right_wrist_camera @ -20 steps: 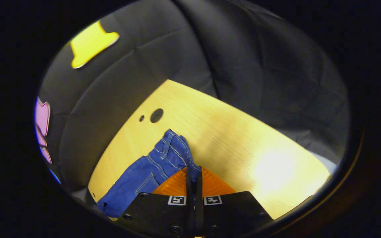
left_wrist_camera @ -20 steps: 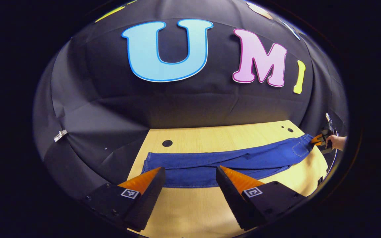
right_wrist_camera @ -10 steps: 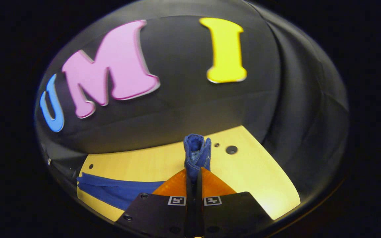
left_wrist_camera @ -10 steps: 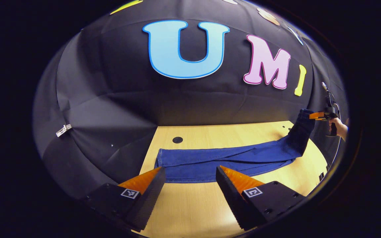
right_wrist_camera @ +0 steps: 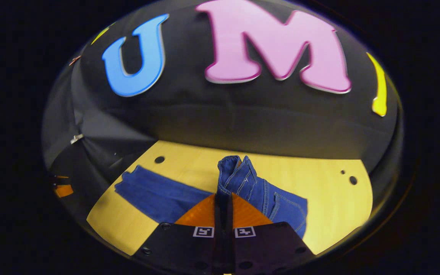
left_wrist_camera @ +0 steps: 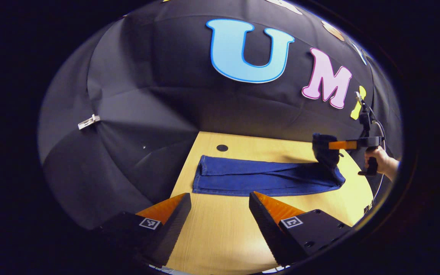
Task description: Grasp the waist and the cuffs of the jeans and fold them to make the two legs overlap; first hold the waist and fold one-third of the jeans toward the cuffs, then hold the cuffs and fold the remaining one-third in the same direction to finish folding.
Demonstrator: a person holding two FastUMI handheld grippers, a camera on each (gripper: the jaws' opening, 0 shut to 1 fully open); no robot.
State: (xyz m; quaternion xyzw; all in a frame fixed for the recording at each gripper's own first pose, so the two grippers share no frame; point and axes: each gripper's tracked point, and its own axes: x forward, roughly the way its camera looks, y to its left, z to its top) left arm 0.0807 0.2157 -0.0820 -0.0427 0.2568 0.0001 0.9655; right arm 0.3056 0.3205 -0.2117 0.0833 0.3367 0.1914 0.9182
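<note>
Now the blue denim jeans (left_wrist_camera: 258,178) lie lengthwise across the pale wooden tabletop (left_wrist_camera: 220,236), legs stacked one over the other, cuffs toward the small round hole (left_wrist_camera: 222,147) in the board. In the right gripper view the right gripper (right_wrist_camera: 224,196) has its fingers pressed together on the bunched waist (right_wrist_camera: 235,173), which stands raised above the table while the seat and back pocket drape down beside it. From the left gripper view that gripper and the hand (left_wrist_camera: 382,162) holding it appear at the far end. The left gripper (left_wrist_camera: 220,200) hovers spread wide apart, clear of the fabric, near the cuff end.
</note>
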